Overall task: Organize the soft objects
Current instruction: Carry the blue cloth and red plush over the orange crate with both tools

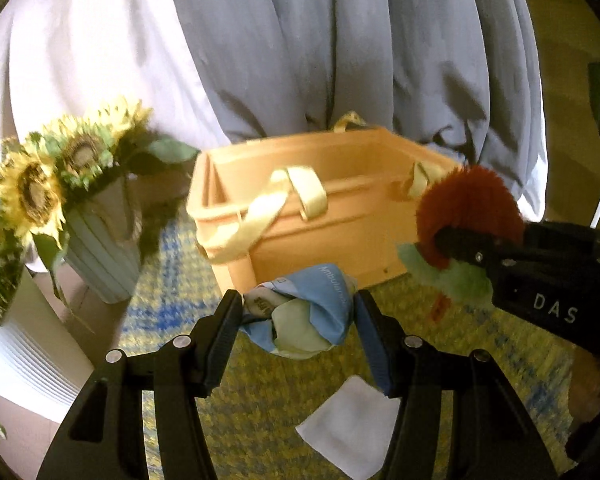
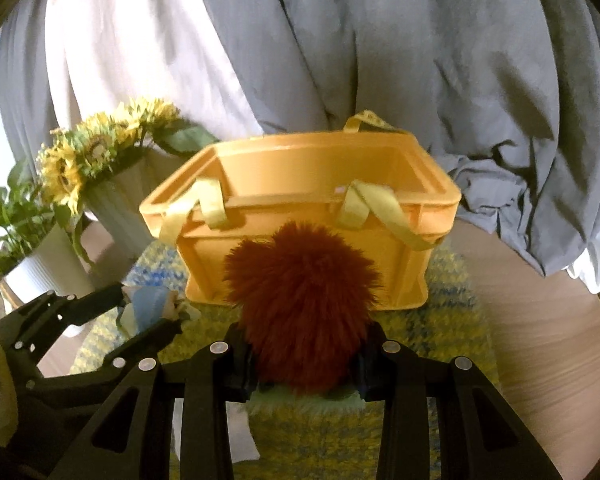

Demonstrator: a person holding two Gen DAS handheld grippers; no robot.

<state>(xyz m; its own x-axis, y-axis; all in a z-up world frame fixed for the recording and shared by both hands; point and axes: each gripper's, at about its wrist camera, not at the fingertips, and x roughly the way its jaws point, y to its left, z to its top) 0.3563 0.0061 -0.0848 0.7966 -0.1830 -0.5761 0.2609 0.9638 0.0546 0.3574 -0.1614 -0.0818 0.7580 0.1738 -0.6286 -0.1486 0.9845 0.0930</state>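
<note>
My left gripper (image 1: pixel 298 316) is shut on a bunched blue and pale green printed cloth (image 1: pixel 304 316), held above the mat in front of the orange crate (image 1: pixel 320 216). The same cloth (image 2: pixel 148 304) and left gripper (image 2: pixel 150 310) show at the left of the right wrist view. My right gripper (image 2: pixel 300 344) is shut on a red furry plush with a green base (image 2: pixel 300 292), just in front of the crate (image 2: pixel 300 184). In the left wrist view that plush (image 1: pixel 468 208) sits at the crate's right corner. The crate is open-topped with pale yellow strap handles (image 1: pixel 276 208).
A yellow and blue woven mat (image 1: pixel 260 400) lies under everything, with a white square cloth (image 1: pixel 348 428) on it. Sunflowers in a ribbed pale vase (image 1: pixel 100 252) and a white planter (image 2: pixel 40 272) stand left of the crate. Grey and white curtains (image 2: pixel 340 60) hang behind.
</note>
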